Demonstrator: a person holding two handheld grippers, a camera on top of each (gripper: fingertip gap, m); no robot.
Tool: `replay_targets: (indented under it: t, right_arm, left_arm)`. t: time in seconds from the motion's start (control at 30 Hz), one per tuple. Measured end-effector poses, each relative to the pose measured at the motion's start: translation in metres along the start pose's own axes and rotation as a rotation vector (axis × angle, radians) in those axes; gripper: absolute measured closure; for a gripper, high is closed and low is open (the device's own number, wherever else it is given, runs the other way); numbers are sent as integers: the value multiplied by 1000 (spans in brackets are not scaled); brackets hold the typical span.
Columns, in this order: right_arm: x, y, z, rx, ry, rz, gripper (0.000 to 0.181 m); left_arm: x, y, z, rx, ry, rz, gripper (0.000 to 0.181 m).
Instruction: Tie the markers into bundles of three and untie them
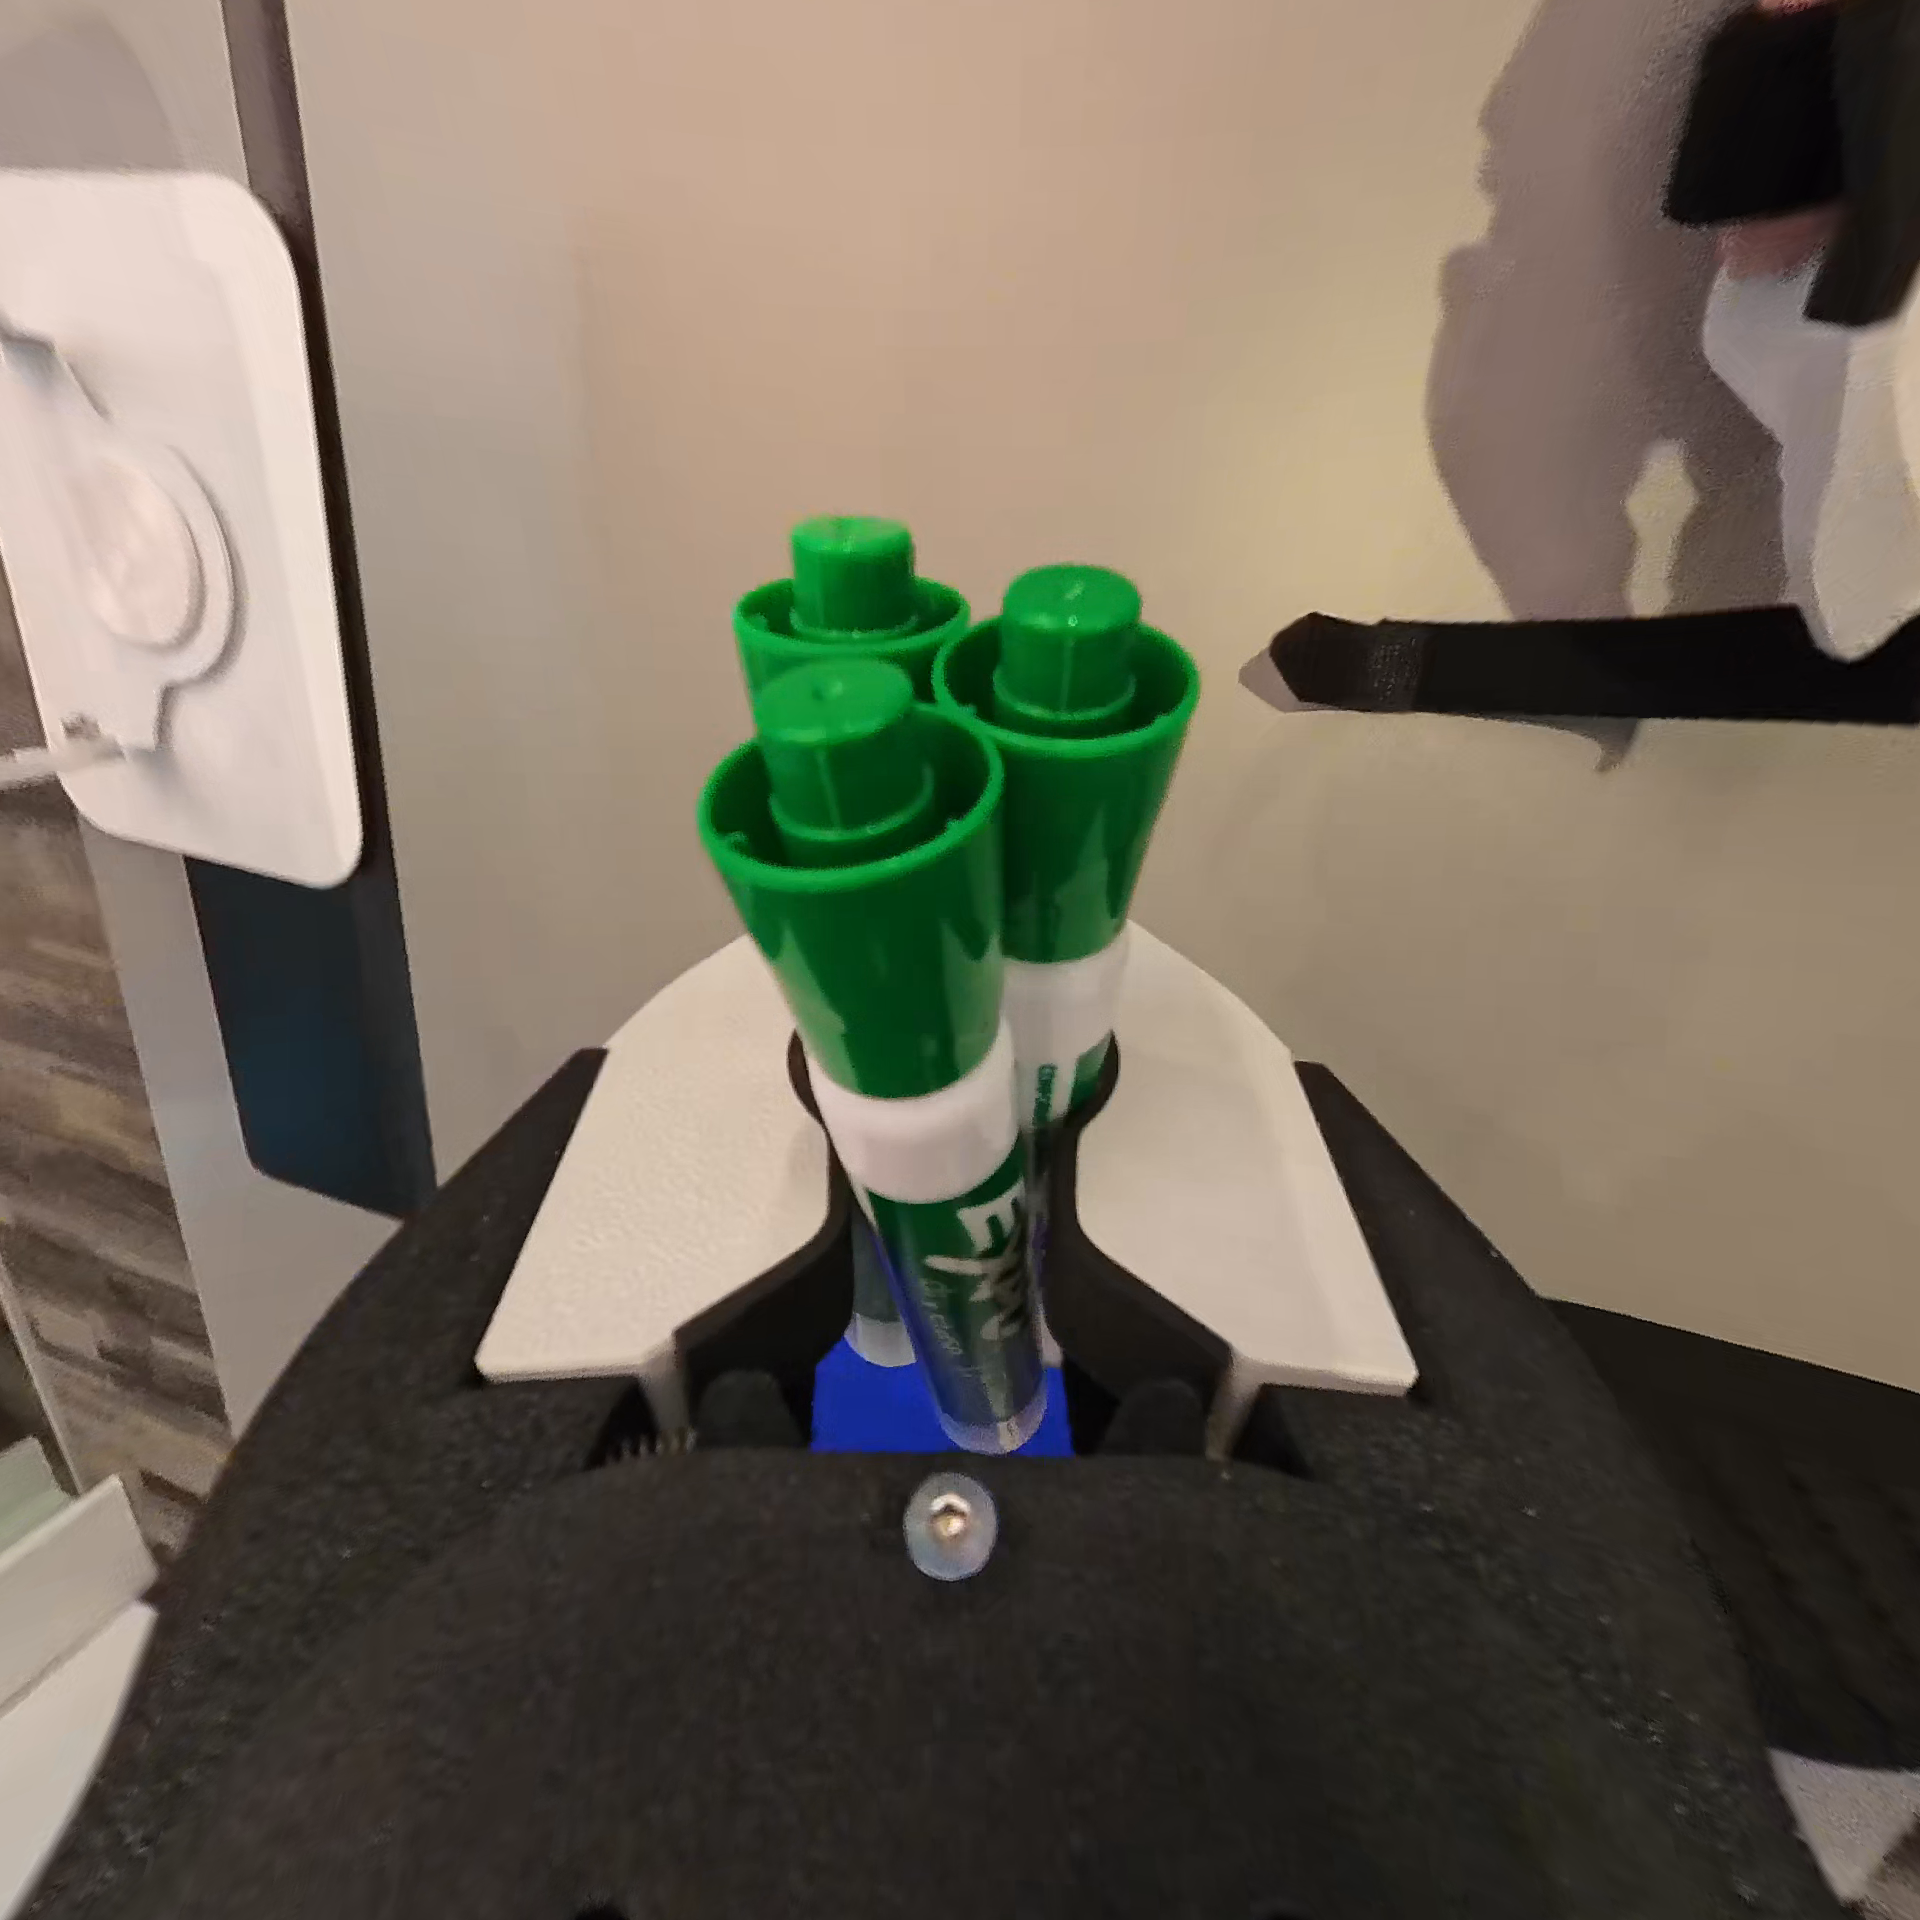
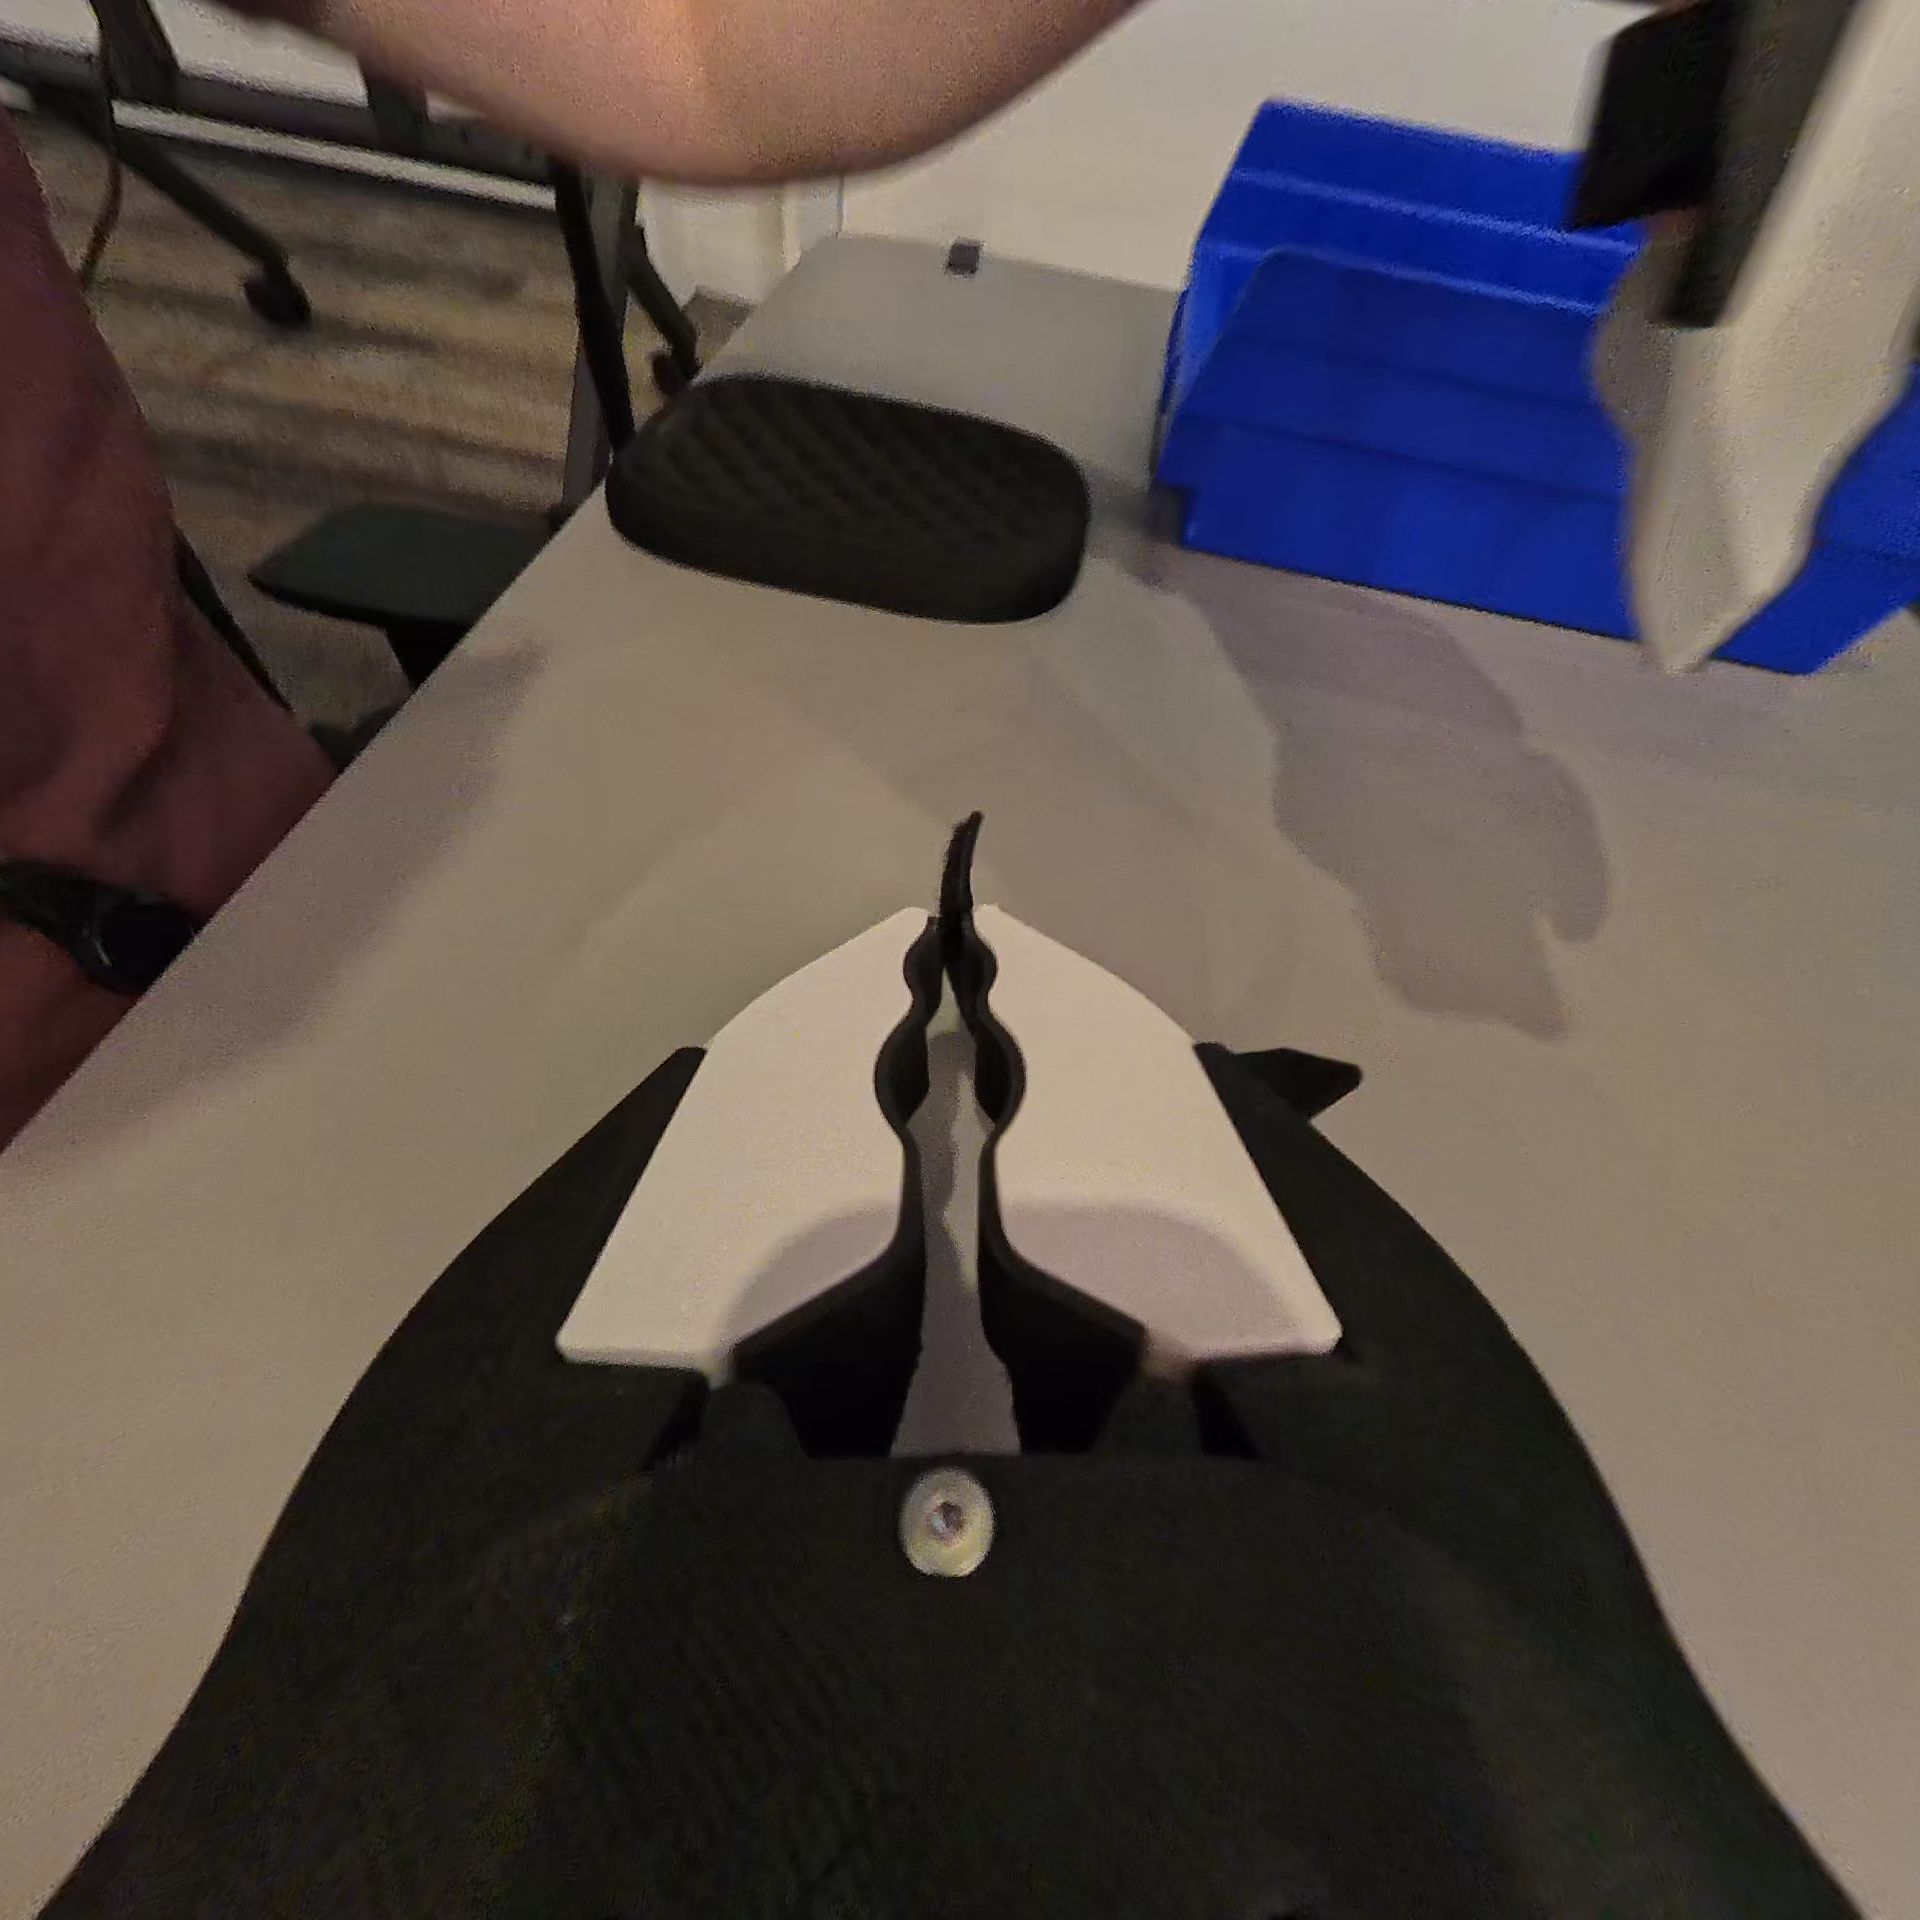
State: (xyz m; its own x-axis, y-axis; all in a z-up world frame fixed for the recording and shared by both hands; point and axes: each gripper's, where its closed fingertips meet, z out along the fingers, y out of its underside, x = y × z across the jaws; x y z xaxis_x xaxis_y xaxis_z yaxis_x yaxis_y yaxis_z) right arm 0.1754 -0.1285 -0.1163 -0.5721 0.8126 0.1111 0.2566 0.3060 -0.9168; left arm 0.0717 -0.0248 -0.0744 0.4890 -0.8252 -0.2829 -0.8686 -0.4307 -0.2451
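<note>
Left gripper point(image 1: 951, 1049) clamped on three markers point(image 1: 914, 831), caps pointing forward along fingers. Right gripper point(image 2: 951, 925) pinched on strap point(image 2: 961, 862). In left wrist view strap point(image 1: 1538, 665) lies crosswise just right of caps, apart. Right gripper nearer strap; wrap likely next.

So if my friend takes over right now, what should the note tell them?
Left gripper: shut on three green markers, held upright, caps up.
Right gripper: shut on the black strap, held out to the right of the markers, not touching them.
Blue bin and black pad sit on the table.
Done: markers gathered.
Left: wrap the strap around them, fasten it, later untie.
</note>
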Motion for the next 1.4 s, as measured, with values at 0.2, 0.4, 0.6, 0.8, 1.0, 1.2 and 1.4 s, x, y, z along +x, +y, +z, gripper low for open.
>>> replay_targets:
  t: [0.2, 0.4, 0.6, 0.8, 1.0, 1.2, 1.4]
  right_arm:
    - [35, -8, -30, 147, 88, 123, 178]
    - [54, -1, -39, 154, 155, 154, 178]
    - [58, 3, -44, 153, 178, 164, 178]
    - [64, -1, -50, 171, 185, 179, 178]
    - [62, -45, -61, 227, 53, 202, 178]
    - [72, -59, -74, 220, -388, 455, 178]
    - [99, -63, -56, 332, -656, 680, 178]
  left_arm:
    - [15, -1, 24, -57, 58, 146, 139]
    - [29, 19, 42, -197, 164, 262, 140]
    - [31, 28, 42, -331, 134, 358, 140]
    - [30, 41, 31, -342, 116, 317, 140]
    - [29, 58, 29, -352, 132, 273, 140]
    - [17, 59, 23, -302, 106, 220, 140]
    - [8, 63, 24, -289, 83, 194, 140]
